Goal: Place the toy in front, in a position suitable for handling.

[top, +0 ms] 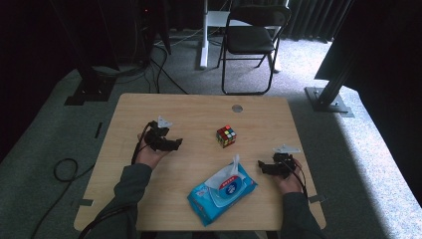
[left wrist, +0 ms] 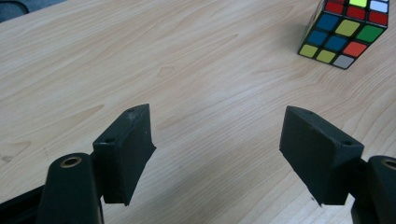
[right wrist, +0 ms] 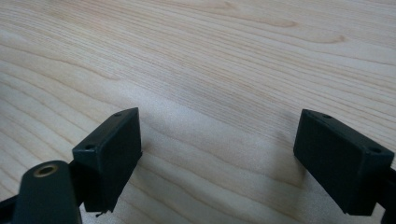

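Wet-wipes pack (top: 222,193) lies nearest on the table (top: 199,107), between both hands. Right tool (top: 261,165) beside it, jaws spread wide, empty. Left tool (top: 178,143) likewise wide open, empty, pointing toward Rubik's cube (top: 226,136), which sits farther out, mid-table, untouched.

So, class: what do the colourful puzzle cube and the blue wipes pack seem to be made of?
Colourful puzzle cube: apparently hard plastic, a black frame holding glossy coloured squares. Blue wipes pack: probably soft plastic film, shiny and crinkled, with a white wipe sticking up.
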Tool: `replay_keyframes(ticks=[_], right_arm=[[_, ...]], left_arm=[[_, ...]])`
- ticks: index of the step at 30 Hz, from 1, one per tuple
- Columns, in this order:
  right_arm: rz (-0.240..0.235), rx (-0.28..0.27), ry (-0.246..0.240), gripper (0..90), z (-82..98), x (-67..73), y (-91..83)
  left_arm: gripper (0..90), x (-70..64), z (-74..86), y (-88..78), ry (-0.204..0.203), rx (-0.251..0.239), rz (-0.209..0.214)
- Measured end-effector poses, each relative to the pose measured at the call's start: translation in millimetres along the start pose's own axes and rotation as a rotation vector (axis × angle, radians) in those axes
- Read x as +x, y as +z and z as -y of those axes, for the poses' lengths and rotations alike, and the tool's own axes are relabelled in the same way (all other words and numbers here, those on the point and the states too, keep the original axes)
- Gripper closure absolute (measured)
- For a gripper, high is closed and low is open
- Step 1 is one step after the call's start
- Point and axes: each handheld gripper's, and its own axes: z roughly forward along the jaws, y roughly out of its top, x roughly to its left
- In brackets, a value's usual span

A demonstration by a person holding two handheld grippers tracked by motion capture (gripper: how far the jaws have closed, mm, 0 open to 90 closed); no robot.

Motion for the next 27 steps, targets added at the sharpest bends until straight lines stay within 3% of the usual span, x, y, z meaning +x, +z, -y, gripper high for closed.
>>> replay_keyframes(ticks=[27], right_arm=[[-0.001, 0.000, -0.001, 14.8, -0.7, 0.0, 0.7]], left_arm=[[25.5, -18.9, -29.9, 15.4, 0.048, -0.016, 0.037]])
